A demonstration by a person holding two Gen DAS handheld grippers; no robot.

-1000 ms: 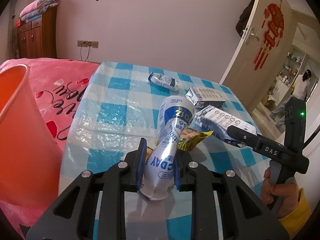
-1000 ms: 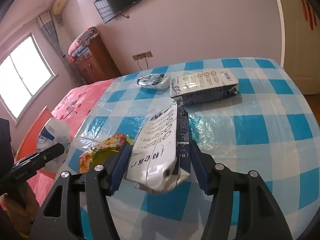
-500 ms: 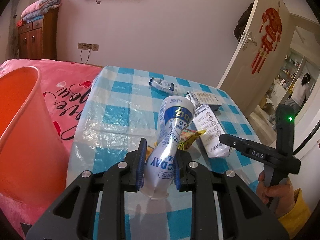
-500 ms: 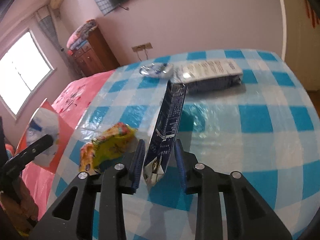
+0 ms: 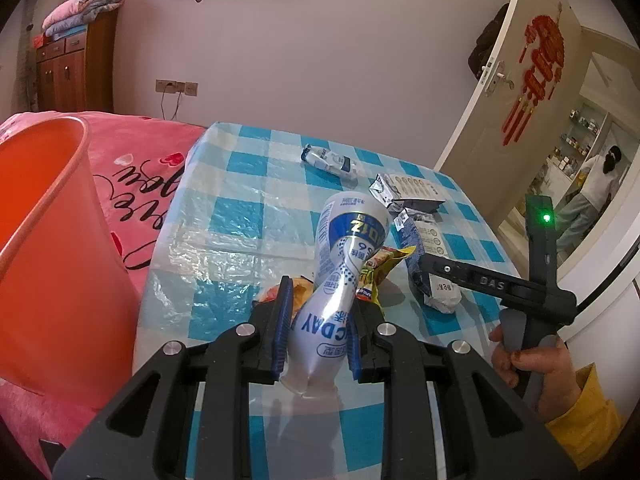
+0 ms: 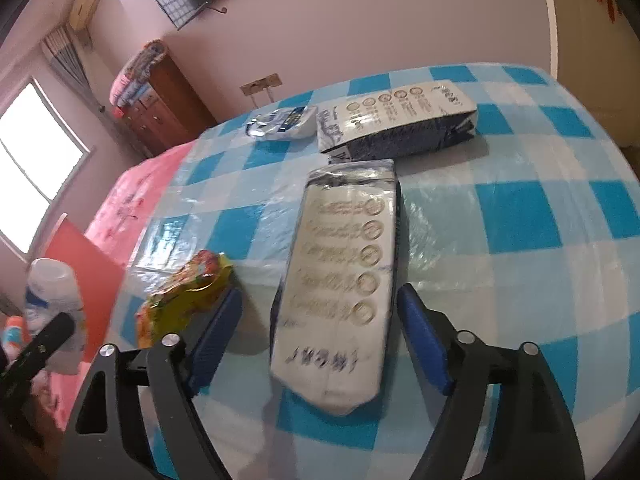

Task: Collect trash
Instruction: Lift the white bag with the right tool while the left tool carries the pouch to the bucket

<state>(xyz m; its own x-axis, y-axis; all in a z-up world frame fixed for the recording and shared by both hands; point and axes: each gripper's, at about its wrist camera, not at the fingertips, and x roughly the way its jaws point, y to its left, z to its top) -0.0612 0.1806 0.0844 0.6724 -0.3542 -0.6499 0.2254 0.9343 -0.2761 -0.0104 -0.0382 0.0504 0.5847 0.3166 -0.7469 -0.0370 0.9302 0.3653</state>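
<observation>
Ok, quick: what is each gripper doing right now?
Left gripper: shut on the crushed bottle.
Right gripper: open, just opened; white carton lies loose between its jaws.

Both wrist cameras look steeply down, close over the checked table.

Left gripper clamped; right gripper apart.

pouch: "C DAY" in blue letters, upside down, near the squeezed end; "012" in white on a blue band further up, also upside down
right gripper: "DAS" in raised letters along its arm
bedspread: black cursive script among hearts, not legible
carton: rows of round seals with print and dark characters at the near end, blurred, unreadable
</observation>
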